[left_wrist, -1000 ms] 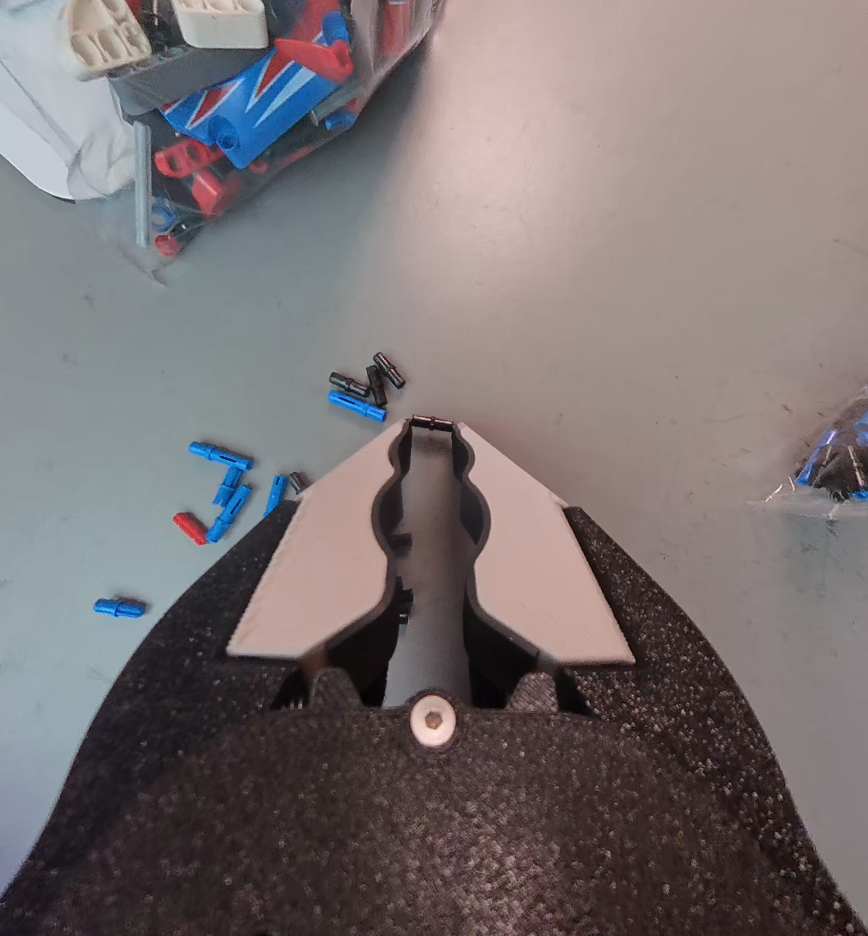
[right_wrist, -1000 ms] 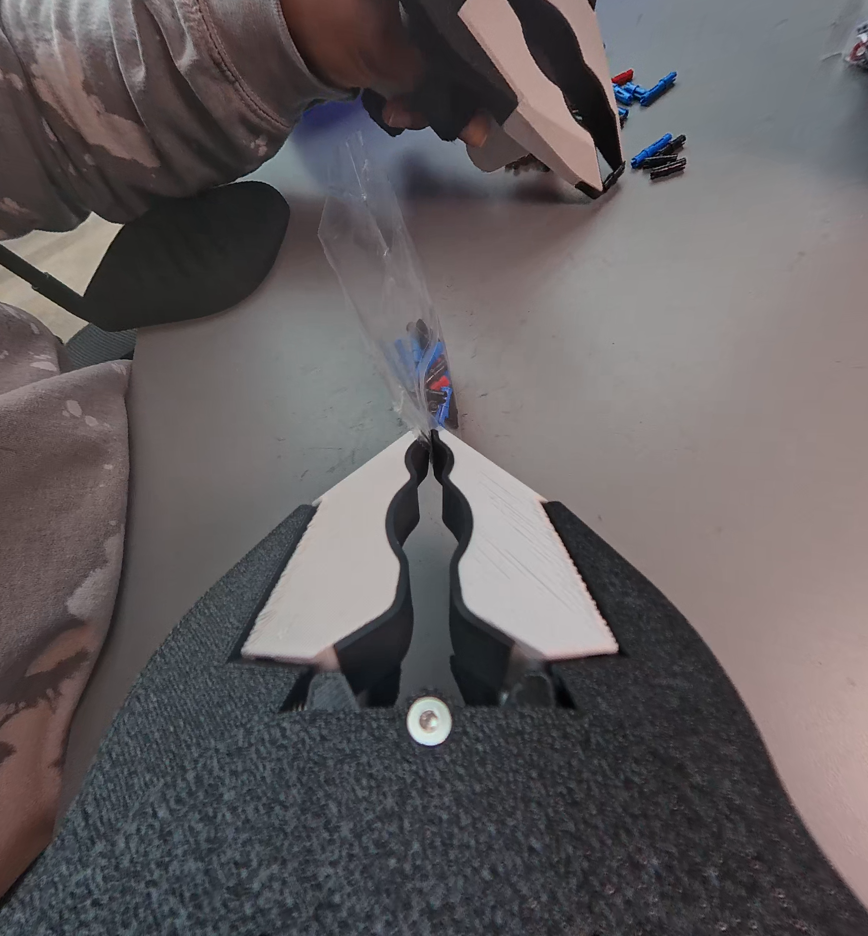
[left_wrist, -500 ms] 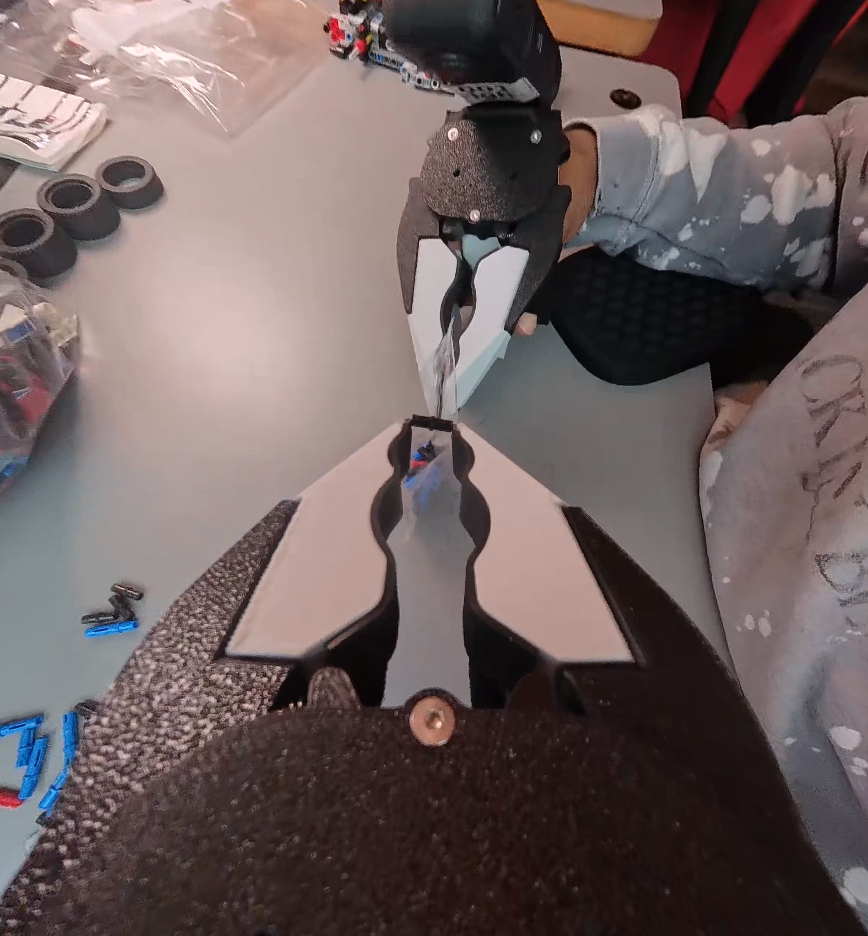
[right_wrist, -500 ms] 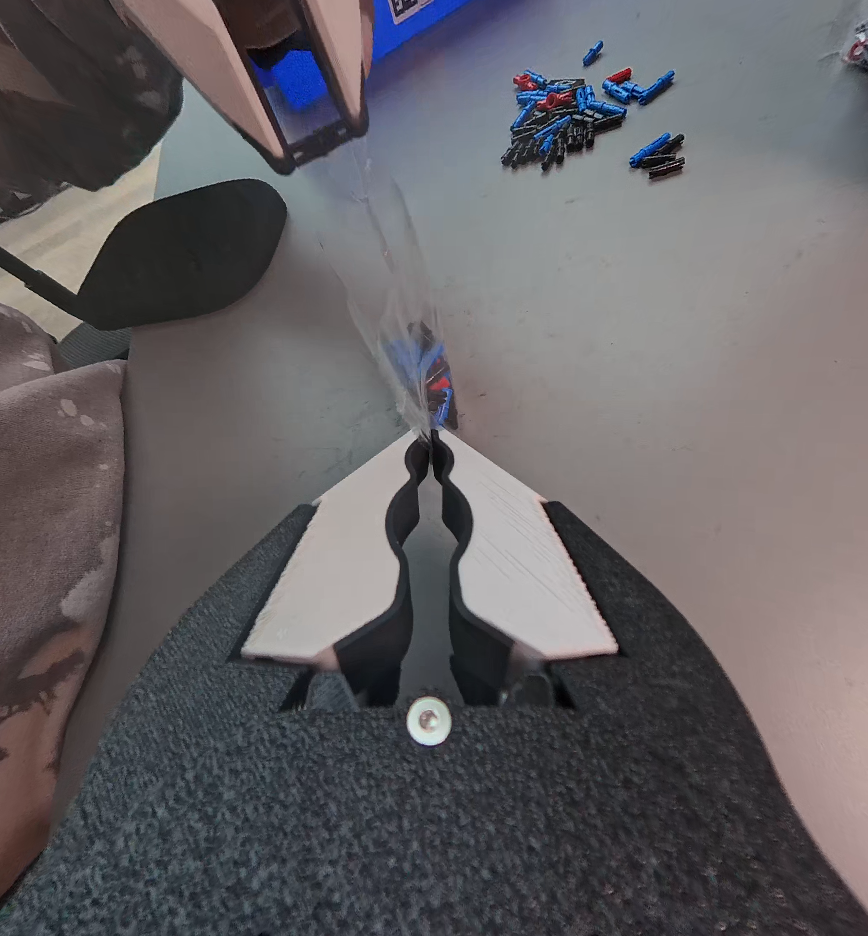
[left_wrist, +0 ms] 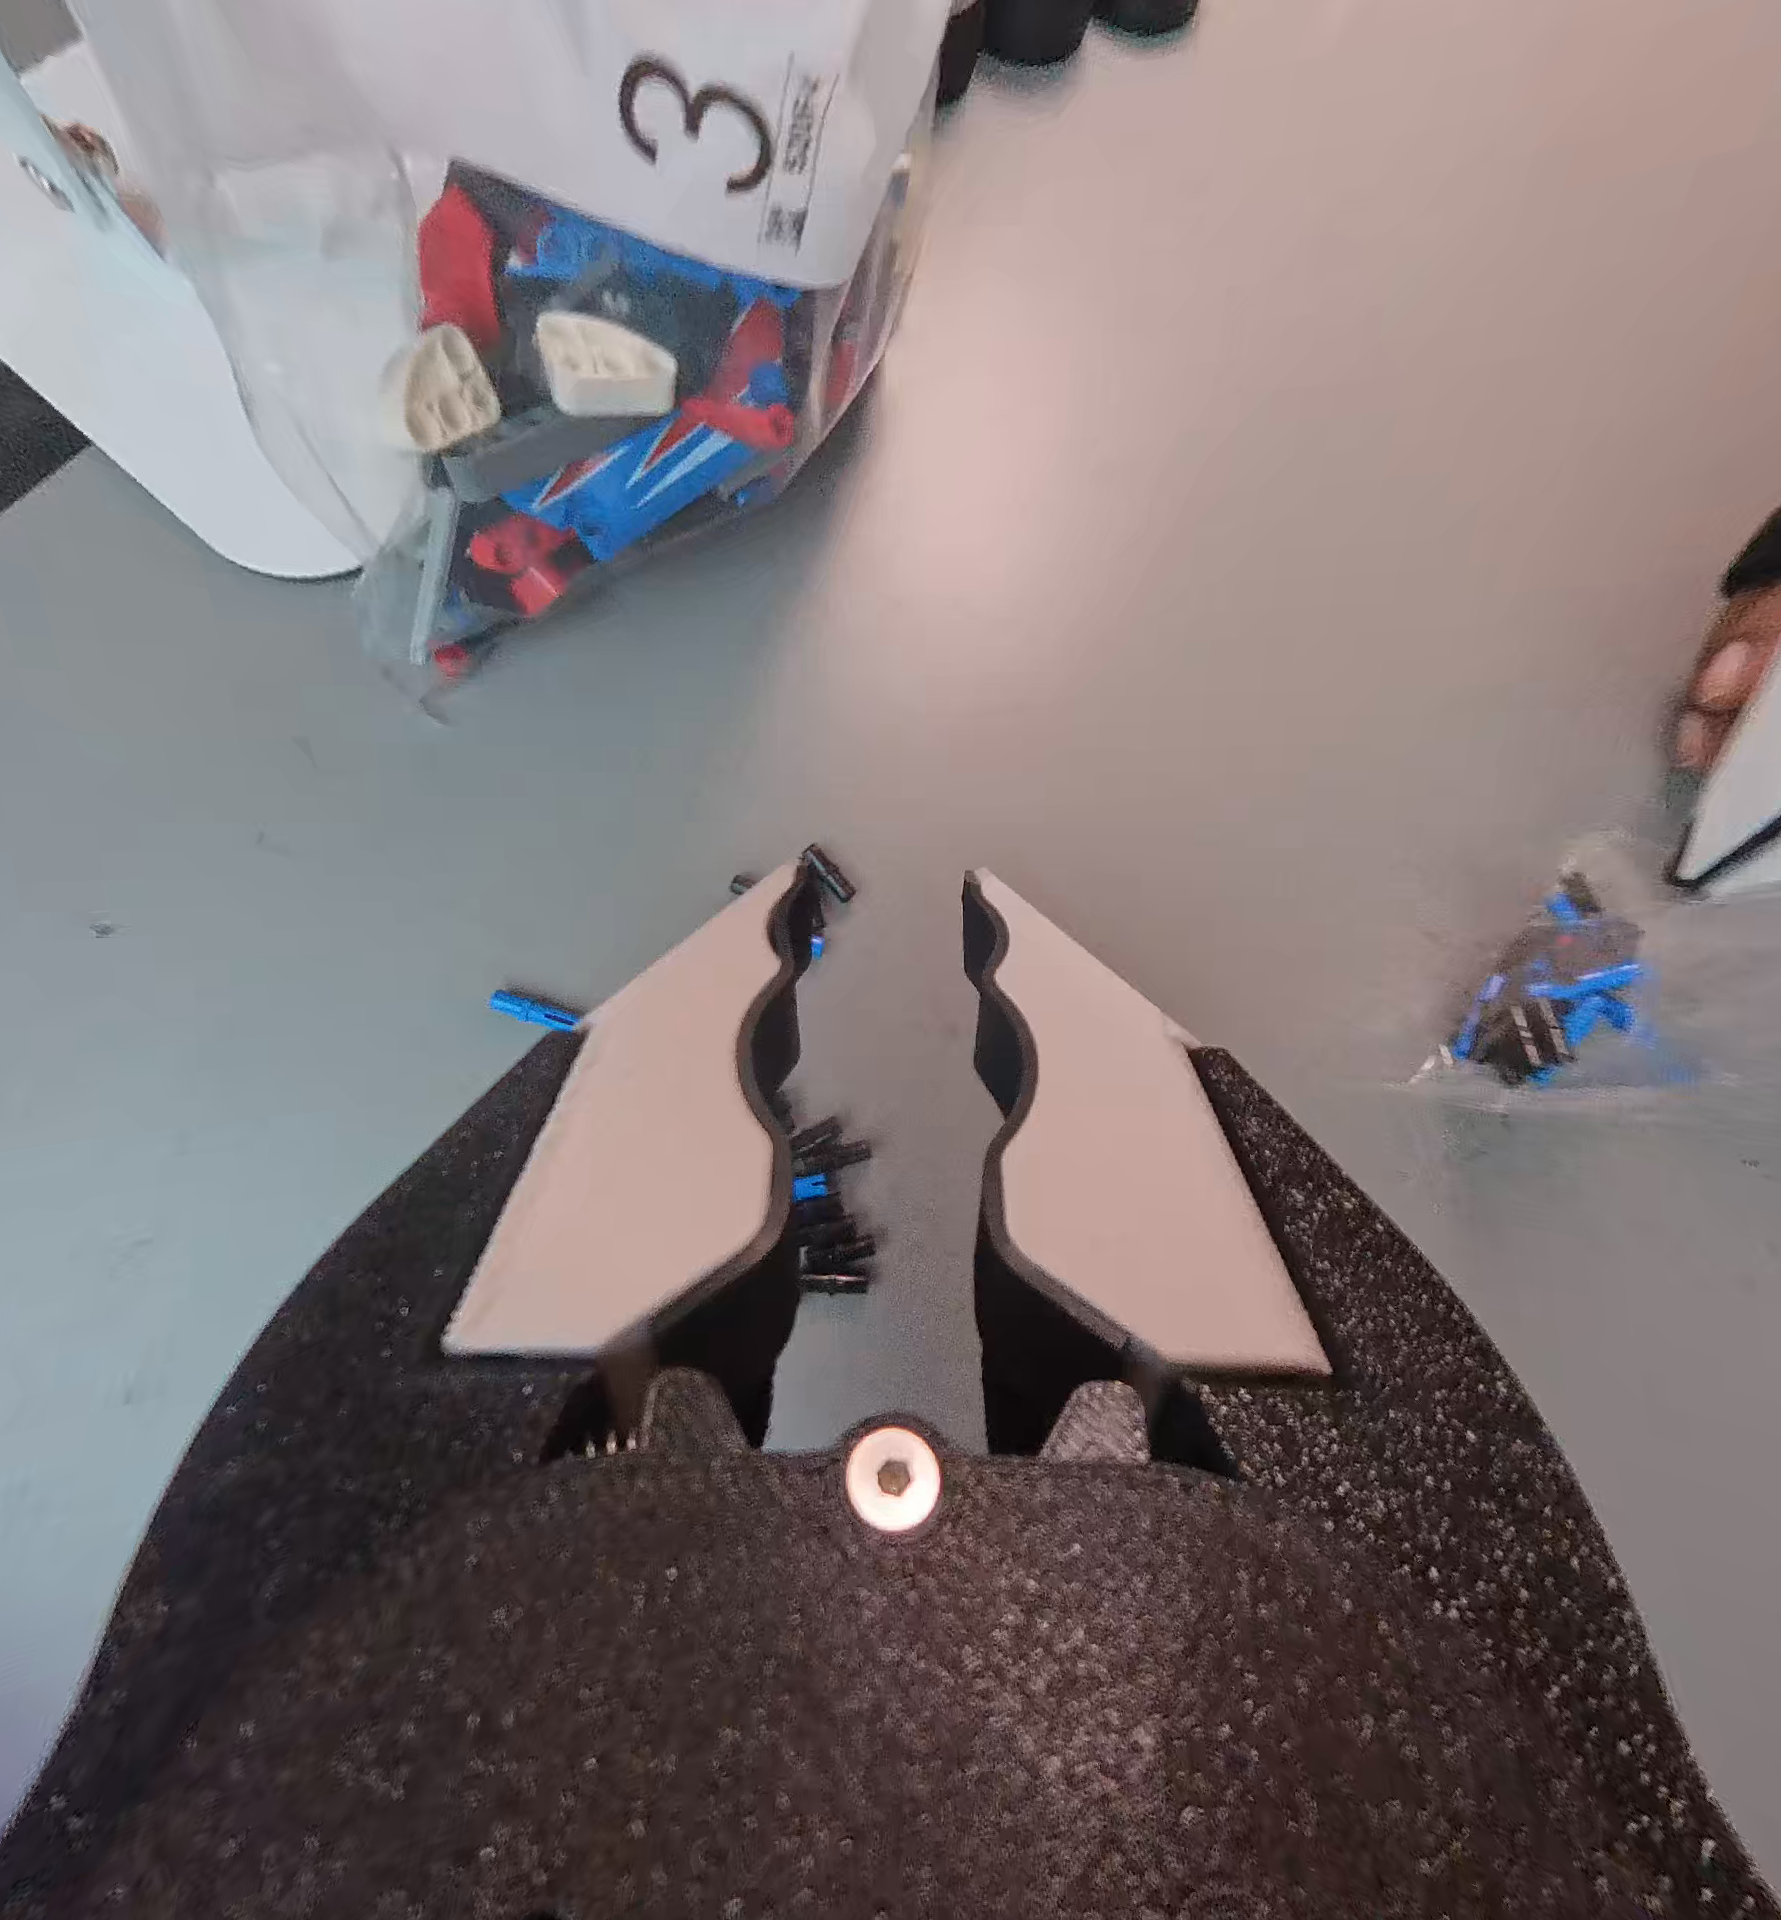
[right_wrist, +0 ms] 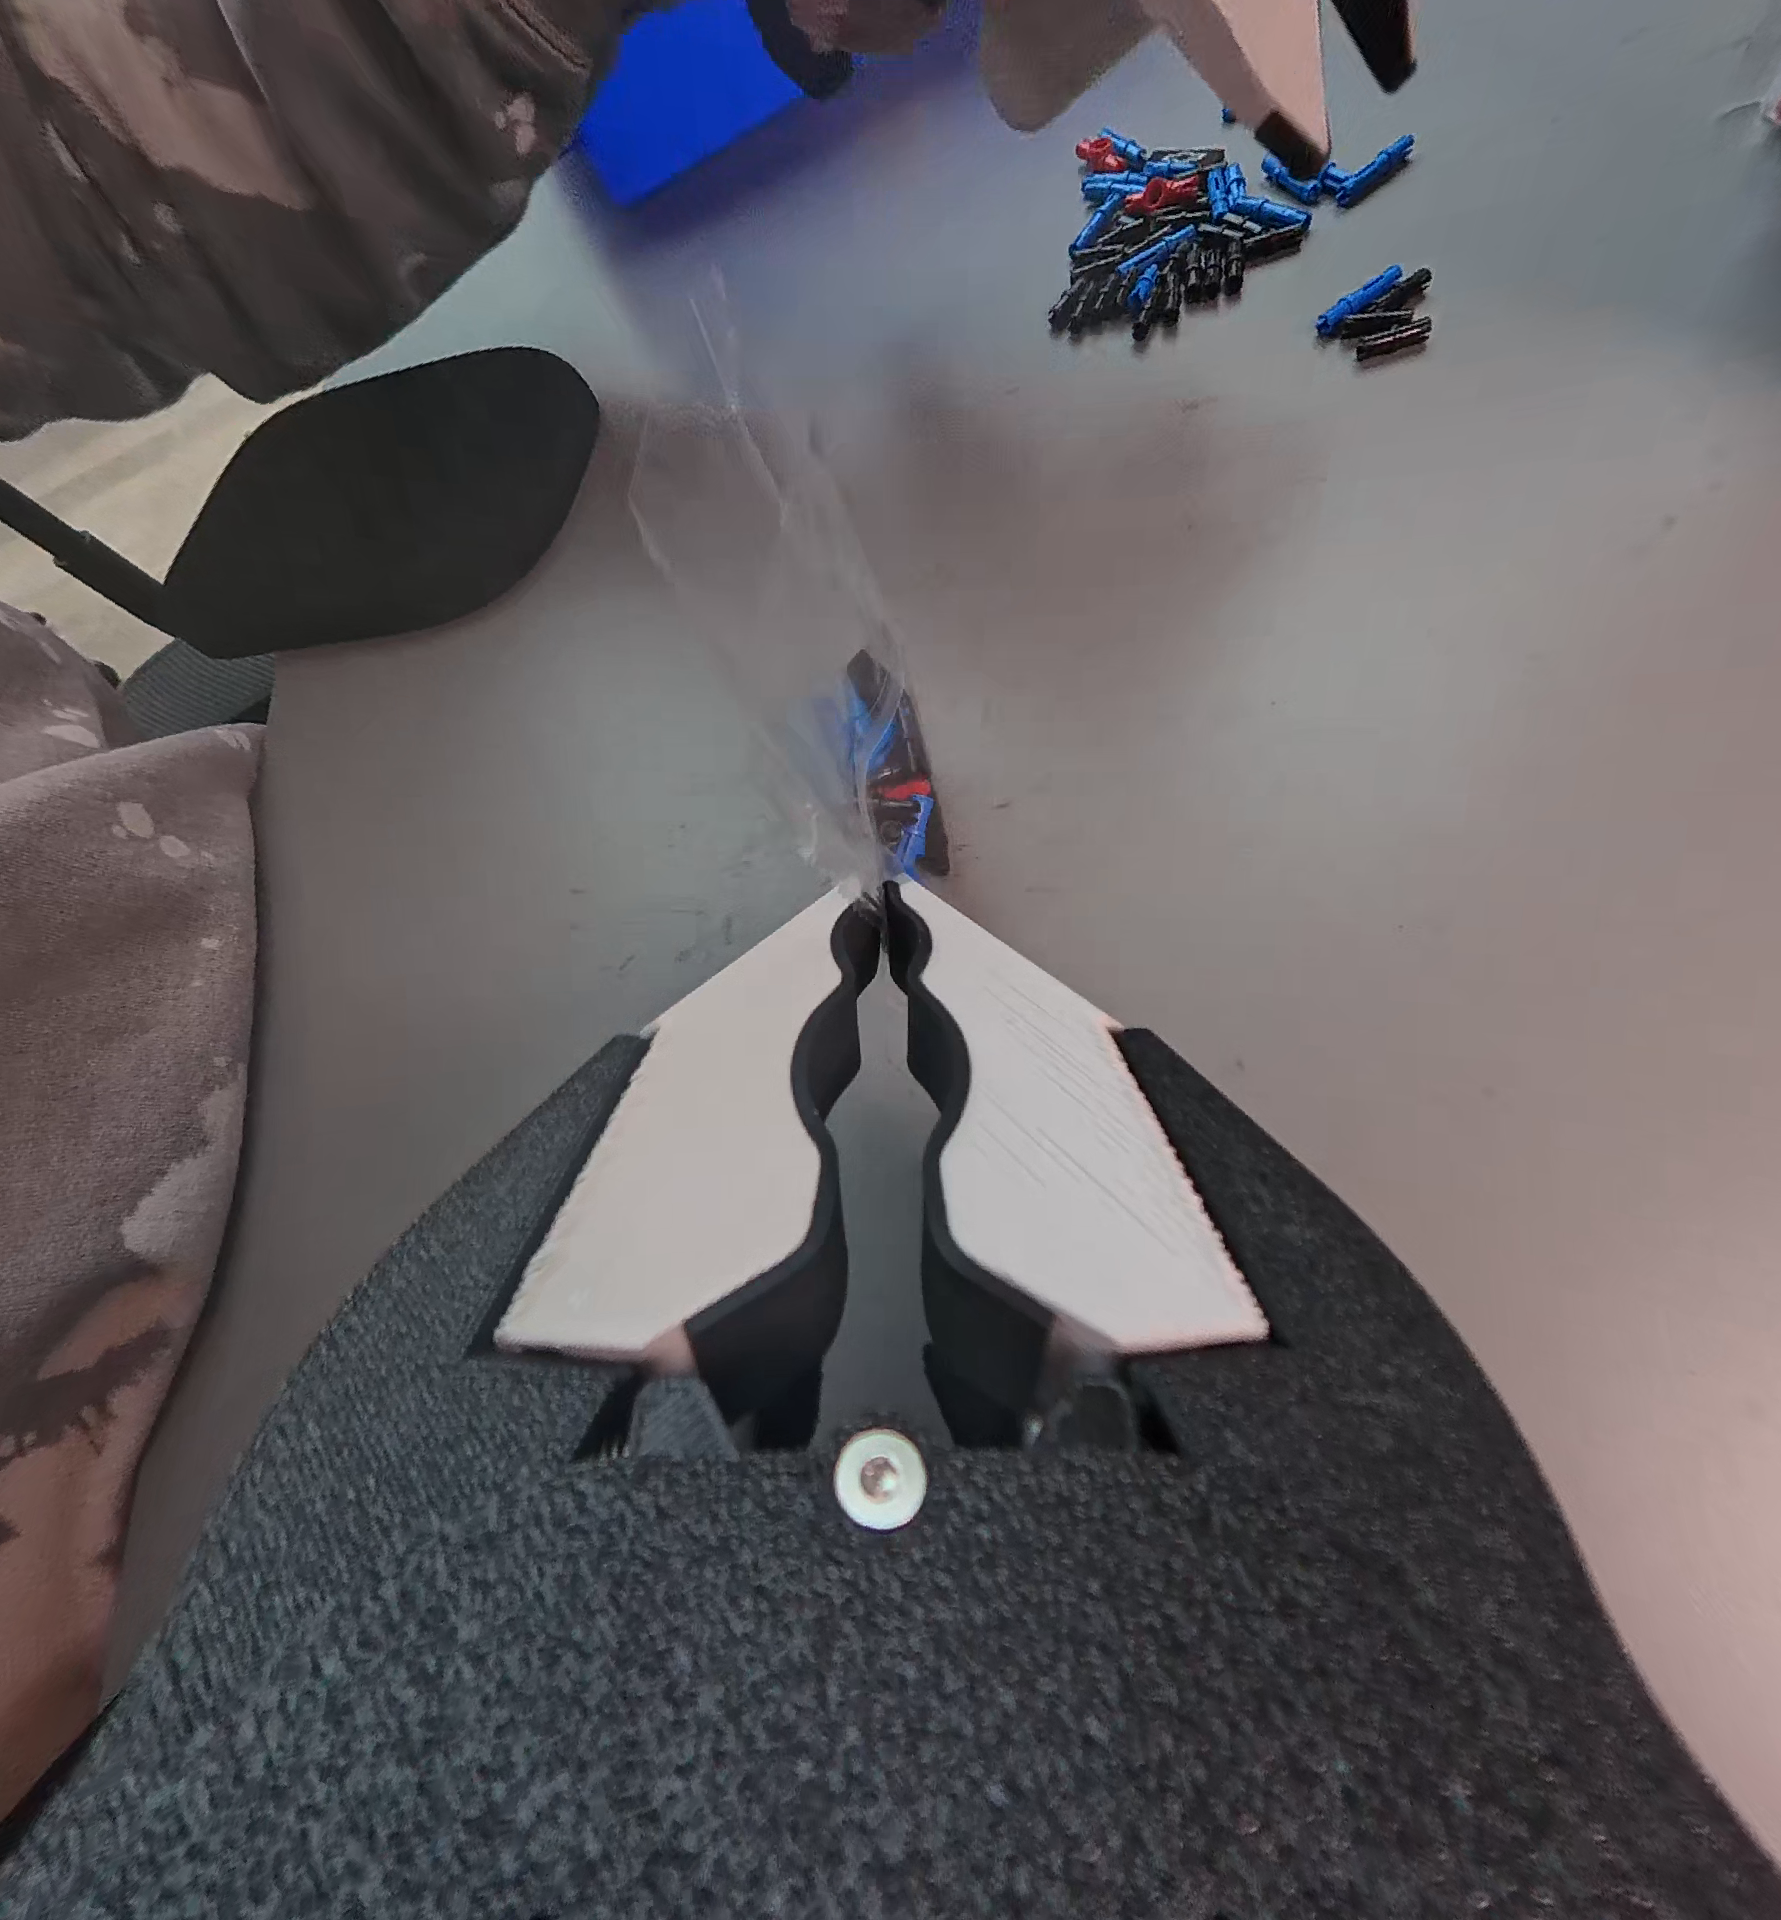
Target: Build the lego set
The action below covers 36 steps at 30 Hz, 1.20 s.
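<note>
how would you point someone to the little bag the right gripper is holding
Start at the grey table and find the right gripper, shut at its tips. The small clear plastic bag is pinched there, with blue, black and red pins bunched at its bottom. Unlike the loose pin pile farther off, its pins are wrapped in plastic.

two grippers (left_wrist: 881,883), two parts bags (left_wrist: 595,343), one pin pile (right_wrist: 1187,239)

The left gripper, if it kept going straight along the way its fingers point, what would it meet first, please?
The left gripper is open and angled down at the grey table. Straight ahead lies bare tabletop, so it would probably meet that first. The black pin sits just beside its left fingertip; depth is unclear.
</note>
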Tool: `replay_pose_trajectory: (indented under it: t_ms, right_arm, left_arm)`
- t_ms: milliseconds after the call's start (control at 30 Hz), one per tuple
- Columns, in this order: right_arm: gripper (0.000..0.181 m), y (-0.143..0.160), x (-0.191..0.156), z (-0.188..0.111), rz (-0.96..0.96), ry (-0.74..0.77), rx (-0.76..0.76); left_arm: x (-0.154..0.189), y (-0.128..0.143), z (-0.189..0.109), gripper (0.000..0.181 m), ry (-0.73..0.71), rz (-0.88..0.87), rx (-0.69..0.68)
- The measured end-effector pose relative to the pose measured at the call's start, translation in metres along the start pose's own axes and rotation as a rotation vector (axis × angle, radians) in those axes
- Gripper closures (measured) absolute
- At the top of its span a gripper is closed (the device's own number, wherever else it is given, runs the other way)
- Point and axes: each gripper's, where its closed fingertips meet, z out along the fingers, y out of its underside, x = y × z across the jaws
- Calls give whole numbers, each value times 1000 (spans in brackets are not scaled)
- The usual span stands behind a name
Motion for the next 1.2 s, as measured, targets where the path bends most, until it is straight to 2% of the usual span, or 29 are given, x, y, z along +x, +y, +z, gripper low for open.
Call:
replay_pose_trajectory:
  t_ms: [100,167,233,667,967,1100,1200]
  right_arm:
    - [181,0,1,-1,2,5,3]
    - [181,0,1,-1,3,7,3]
    - [181,0,1,-1,4,6,4]
    - [181,0,1,-1,8,1,5]
    - [181,0,1,-1,10,0,5]
    - [181,0,2,-1,11,0,5]
    - [181,0,2,-1,10,0,5]
  left_arm:
    - [-13,14,25,149,-46,2,-71]
    - [-25,19,34,148,-117,18,-104]
    - [-29,21,38,148,-128,13,-126]
    - [-26,26,38,165,-75,30,-146]
    - [-25,27,33,169,-82,102,-135]
    - [-24,24,29,181,-83,116,-112]
    - [-24,26,27,181,-90,132,-120]
